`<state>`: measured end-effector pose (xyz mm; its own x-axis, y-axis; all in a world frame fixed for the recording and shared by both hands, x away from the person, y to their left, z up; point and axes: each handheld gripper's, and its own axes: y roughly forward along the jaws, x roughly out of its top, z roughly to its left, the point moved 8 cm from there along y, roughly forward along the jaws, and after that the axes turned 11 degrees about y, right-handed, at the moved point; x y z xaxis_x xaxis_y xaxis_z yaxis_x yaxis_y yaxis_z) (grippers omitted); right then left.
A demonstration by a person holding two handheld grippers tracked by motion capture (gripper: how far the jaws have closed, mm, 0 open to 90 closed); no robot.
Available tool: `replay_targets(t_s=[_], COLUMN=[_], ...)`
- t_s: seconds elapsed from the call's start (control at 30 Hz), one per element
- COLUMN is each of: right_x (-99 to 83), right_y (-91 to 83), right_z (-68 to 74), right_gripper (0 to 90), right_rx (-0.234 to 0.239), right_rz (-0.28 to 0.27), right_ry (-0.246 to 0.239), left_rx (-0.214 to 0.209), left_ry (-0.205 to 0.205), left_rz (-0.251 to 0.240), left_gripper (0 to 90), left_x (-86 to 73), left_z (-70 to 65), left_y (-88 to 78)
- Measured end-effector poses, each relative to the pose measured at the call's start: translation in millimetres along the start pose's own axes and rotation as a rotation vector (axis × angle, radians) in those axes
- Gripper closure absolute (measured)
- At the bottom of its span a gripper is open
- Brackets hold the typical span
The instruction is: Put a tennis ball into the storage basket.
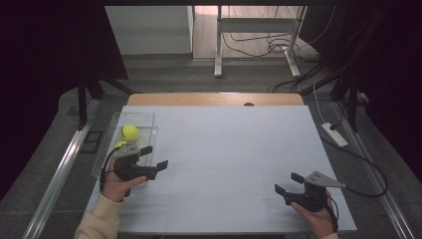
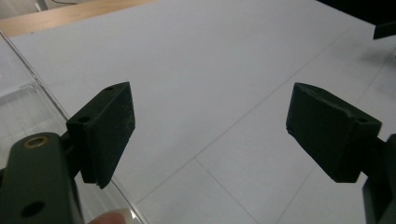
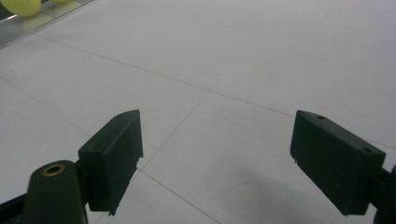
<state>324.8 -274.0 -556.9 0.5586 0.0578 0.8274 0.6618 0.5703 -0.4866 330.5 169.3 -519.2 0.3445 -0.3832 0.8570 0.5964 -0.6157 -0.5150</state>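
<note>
Your left gripper [image 1: 154,157] hangs at the table's [image 1: 224,144] left edge, over the near end of the clear bin [image 1: 144,117], jaws spread with nothing between them. The yellow-green ball [image 1: 129,132] lies inside that bin, just beyond the gripper. Your right gripper [image 1: 288,183] sits near the table's front right corner, jaws likewise spread and empty.

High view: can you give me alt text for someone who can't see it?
A person holds the left gripper open beside a clear bin at the white table's left edge; a yellow-green ball lies in the bin. The right gripper is open and empty, low over the table's near right corner.
</note>
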Motion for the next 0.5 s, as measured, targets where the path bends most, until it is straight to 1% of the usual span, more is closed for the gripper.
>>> replay_targets(t_s=[0.1,0.27,0.5], right_x=[-0.1,0.1,1.4], right_y=[-0.6,-1.3,-1.1], right_z=[-0.1,-0.5,-1.2], right_gripper=[16.9,16.9,16.9], right_rx=[-0.002,-0.004,-0.004], right_rz=[-0.001,-0.003,-0.008], right_ry=[0.002,0.003,0.006], left_rx=[-0.005,-0.008,-0.006], left_ry=[0.008,0.008,0.02], left_rz=[0.014,0.013,0.013], left_gripper=[16.7,16.7,16.6], left_x=[-6.6,-13.2,-14.9], left_z=[-3.6,-6.2,-9.4], left_y=[1.2,-0.2,0.2])
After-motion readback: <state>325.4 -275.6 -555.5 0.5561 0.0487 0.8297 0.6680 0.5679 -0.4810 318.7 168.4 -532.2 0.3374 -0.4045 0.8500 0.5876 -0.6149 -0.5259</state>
